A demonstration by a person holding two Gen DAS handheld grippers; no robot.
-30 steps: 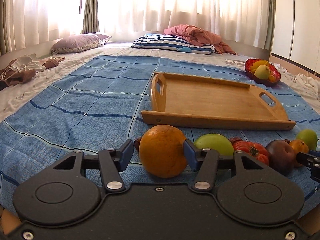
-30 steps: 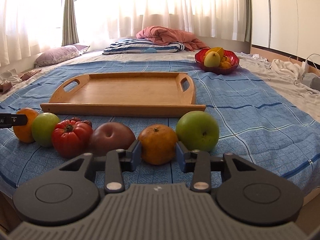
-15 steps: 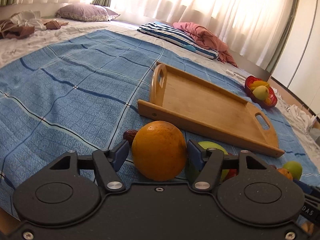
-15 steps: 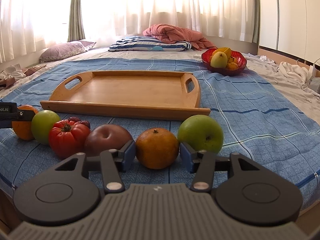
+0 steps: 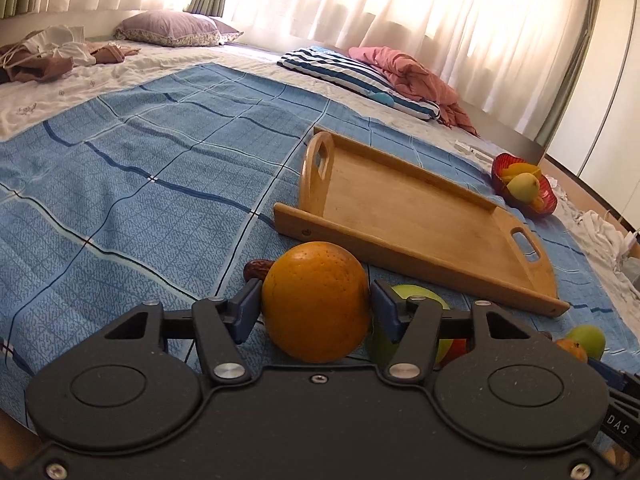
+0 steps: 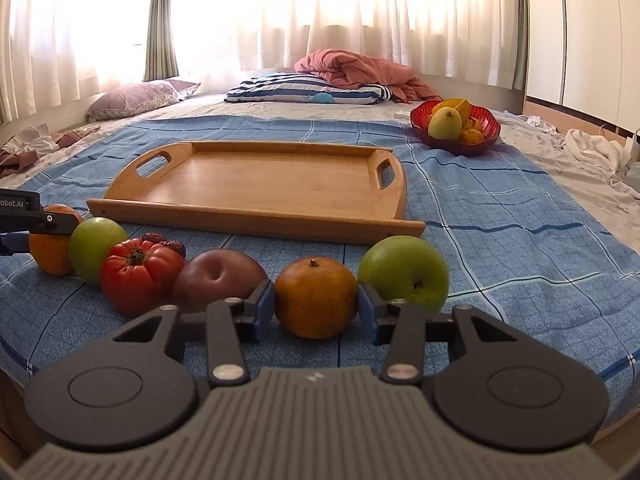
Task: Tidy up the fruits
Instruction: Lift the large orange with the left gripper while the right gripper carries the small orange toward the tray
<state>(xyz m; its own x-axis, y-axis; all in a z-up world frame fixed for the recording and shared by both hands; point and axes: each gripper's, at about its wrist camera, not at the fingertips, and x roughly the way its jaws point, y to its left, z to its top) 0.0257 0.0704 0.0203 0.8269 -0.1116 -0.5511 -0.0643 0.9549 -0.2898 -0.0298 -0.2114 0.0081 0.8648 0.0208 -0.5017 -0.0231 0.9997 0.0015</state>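
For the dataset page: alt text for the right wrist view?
The right gripper closes around a small orange in a row of fruit on a blue bedspread. An empty wooden tray lies behind the row.

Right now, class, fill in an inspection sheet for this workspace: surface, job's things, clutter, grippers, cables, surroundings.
Surface: blue checked bedspread on a bed.
Job's things: empty wooden tray. In front of it lies a row of fruit: large orange, two green apples, tomato, dark red fruit, small orange. A red bowl of fruit stands behind.
Clutter: white cloth, crumpled clothes.
Grippers: left gripper jaws grip the large orange. Right gripper jaws have just been closing and meet the small orange's sides.
Cables: perhaps a thin white lead, too small to tell.
Surroundings: striped pillow, curtains.
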